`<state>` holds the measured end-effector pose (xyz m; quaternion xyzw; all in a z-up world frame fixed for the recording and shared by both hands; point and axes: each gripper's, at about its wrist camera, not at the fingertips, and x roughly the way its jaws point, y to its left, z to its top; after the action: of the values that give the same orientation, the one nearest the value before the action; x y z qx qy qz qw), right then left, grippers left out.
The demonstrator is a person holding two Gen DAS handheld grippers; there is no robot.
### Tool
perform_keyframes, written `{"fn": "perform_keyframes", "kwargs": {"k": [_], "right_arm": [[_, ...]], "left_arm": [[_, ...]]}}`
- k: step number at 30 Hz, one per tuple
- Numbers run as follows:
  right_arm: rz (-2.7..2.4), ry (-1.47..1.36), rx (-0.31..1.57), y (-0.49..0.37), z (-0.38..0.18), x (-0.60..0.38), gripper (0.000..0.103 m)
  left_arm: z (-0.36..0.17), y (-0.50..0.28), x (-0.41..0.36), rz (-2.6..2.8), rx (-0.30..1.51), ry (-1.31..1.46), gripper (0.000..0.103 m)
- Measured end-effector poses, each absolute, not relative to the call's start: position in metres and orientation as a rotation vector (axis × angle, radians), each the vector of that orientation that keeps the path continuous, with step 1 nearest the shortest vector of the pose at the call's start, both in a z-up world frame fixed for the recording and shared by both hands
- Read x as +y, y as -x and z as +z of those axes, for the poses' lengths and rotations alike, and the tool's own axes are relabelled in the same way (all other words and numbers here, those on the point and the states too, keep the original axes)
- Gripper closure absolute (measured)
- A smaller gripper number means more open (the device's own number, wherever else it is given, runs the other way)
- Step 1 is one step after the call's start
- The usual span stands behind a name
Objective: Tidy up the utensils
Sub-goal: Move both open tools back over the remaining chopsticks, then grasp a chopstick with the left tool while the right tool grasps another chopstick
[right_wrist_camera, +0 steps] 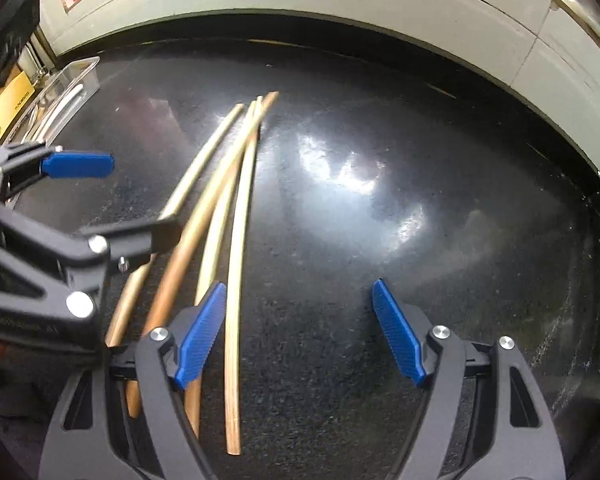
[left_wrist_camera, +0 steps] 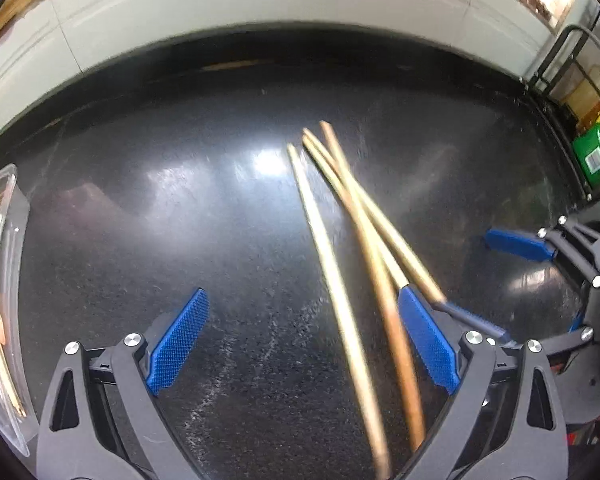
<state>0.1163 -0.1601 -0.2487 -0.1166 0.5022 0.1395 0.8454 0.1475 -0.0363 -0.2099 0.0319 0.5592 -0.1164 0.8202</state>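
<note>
While both grippers hang wide open, the chopsticks lie loose.
Left gripper hides their near ends; right gripper beside them; bare black counter beyond.

Four wooden chopsticks lie loosely crossed on the dark glossy surface, some between the left gripper's wide-apart jaws.
</note>
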Motion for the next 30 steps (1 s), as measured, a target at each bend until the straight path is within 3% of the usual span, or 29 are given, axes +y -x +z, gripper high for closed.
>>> {"fn": "perform_keyframes", "kwargs": {"k": [30], "right_arm": [[0.279,0.242,1.06,-0.124,-0.252,-0.164,0.028]], "left_arm": [[-0.229,-0.13,-0.007,-0.185,1.143,-0.148,0.007]]}}
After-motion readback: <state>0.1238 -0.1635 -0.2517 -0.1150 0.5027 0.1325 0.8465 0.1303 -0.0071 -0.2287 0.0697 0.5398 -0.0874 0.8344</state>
